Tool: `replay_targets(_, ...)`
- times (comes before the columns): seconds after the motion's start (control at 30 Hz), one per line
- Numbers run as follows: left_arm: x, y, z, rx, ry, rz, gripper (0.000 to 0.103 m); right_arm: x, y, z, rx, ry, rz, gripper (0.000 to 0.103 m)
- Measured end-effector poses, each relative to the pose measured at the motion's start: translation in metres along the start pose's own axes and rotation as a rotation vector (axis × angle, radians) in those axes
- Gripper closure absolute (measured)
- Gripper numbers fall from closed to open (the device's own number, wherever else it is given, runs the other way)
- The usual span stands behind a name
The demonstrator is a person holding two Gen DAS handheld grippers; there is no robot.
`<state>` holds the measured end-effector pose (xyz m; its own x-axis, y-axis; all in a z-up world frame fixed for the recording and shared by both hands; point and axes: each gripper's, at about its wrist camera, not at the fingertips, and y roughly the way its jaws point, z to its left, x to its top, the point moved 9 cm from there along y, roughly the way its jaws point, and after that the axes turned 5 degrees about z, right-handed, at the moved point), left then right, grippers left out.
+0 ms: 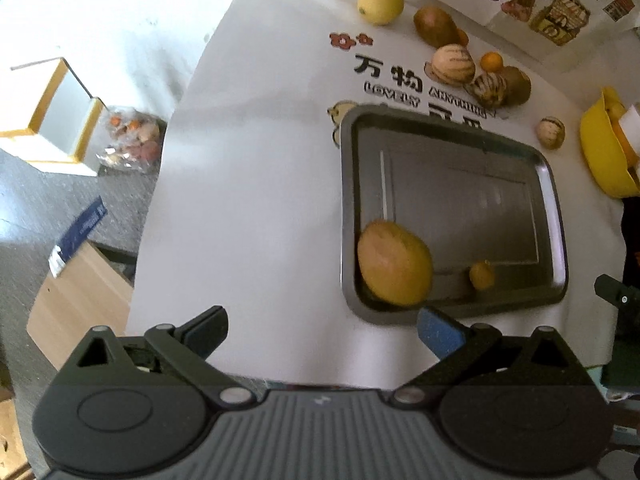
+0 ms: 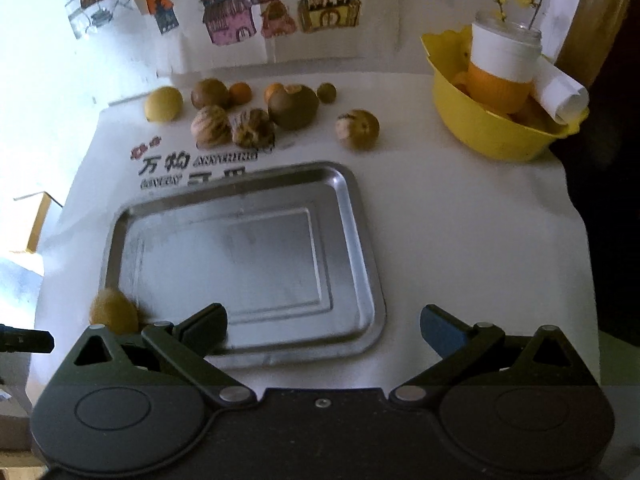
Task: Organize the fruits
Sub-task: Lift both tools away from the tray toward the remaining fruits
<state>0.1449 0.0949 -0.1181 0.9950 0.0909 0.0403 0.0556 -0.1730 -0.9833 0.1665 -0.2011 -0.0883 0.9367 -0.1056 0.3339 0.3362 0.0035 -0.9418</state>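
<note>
A metal tray (image 1: 347, 184) (image 2: 362, 220) lies on the white table. A yellow-orange mango (image 1: 394, 266) (image 2: 114, 311) rests in the tray's corner nearest my left gripper, and a small orange fruit (image 1: 482, 275) sits beside it along the same rim. My left gripper (image 1: 322, 324) stands open just short of the tray, nothing between its fingers. My right gripper (image 2: 322, 322) is open too, hovering over the tray's near edge. Loose fruit lies beyond the tray: a lemon (image 1: 380, 4) (image 2: 163, 104), striped melons (image 1: 454, 64) (image 2: 211, 126), brown fruits (image 2: 293, 107) and small oranges (image 2: 240, 93).
A yellow bowl (image 1: 600, 160) (image 2: 496, 132) holding a white and orange cup (image 2: 502, 68) and a paper roll stands at the table's far right. One small striped fruit (image 1: 551, 132) (image 2: 358, 129) lies alone between the bowl and the fruit group. Boxes and a fruit bag (image 1: 132, 140) sit on the floor left.
</note>
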Motion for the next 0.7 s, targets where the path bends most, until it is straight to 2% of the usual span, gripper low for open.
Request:
replay_targets(0.3,0.041,-0.003,-0.031,0.03,0.025,-0.053,0.0,0.035,0.009,0.002,0.046,-0.07,-0.078,0.0)
replay_targets(0.5,0.064,-0.005,-0.06,-0.009,0.017,-0.096,0.0,0.061,0.011,0.003,0.064,-0.132,-0.125,0.0)
replay_targets(0.7,0.087,-0.002,-0.086,0.011,0.036,-0.124,0.0,0.085,0.015,-0.001,0.073,-0.161,-0.146,0.0)
